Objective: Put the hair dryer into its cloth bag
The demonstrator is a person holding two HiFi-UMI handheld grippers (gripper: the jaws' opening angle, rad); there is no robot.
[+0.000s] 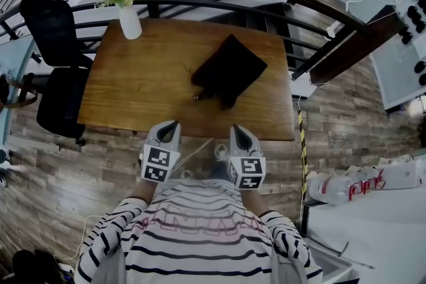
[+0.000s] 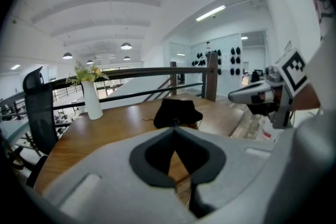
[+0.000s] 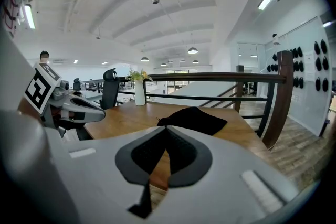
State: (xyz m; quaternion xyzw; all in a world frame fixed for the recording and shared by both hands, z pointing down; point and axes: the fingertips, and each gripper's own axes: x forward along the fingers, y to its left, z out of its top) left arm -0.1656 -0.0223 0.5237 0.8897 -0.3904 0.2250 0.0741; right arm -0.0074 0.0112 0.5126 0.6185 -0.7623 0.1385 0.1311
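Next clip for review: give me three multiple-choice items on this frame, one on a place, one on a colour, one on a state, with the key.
1. Where on the table does the vase stand?
A. far left corner
B. near right corner
C. centre

2. What colour is the cloth bag?
A. white
B. black
C. red

3. How do the jaws of the left gripper and right gripper stand?
A. both apart
B. both together, empty
C. left clamped on the bag

Key:
1 A: the head view shows the vase at the tabletop's far left corner.
2 B: it lies dark against the wood.
3 B: each gripper view shows its jaws closed on nothing.
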